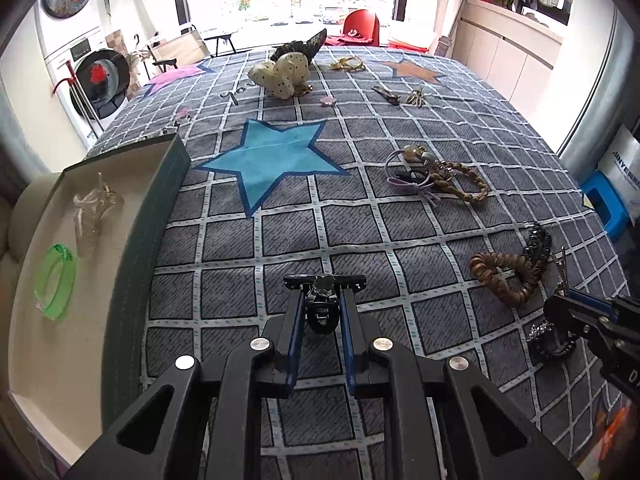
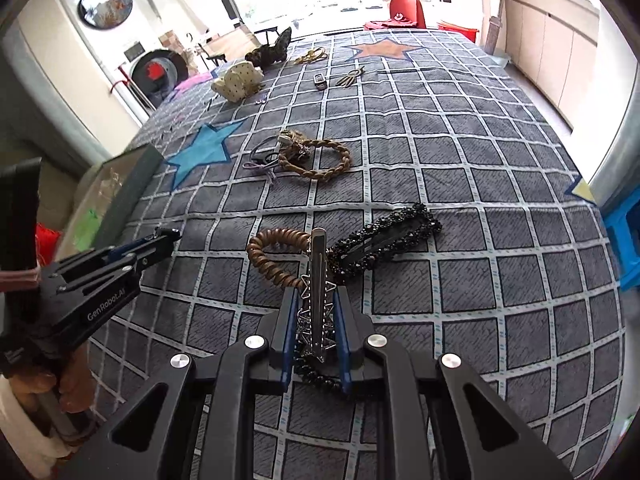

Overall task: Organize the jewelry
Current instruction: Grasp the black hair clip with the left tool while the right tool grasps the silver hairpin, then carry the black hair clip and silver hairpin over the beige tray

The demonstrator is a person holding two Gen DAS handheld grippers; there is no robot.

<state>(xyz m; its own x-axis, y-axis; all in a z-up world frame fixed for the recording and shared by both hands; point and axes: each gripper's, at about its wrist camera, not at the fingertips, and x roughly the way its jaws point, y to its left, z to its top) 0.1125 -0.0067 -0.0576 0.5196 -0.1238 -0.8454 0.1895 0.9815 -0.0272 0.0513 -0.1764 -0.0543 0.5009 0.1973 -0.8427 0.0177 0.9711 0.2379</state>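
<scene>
Sitting between tool (image 1: 325,285) fingers (black claw clip (image 1: 322,312))

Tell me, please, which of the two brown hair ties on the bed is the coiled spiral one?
The brown spiral hair tie lying just beyond the right gripper, touching the black beaded clip. The other, the braided hair tie, lies farther off near the blue star.

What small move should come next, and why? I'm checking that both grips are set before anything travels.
Probably lift both grippers straight up a little. The left gripper is shut on the black claw clip, the right gripper on the silver star clip, both still low over the bedspread. The box with the green bangle sits left.
</scene>
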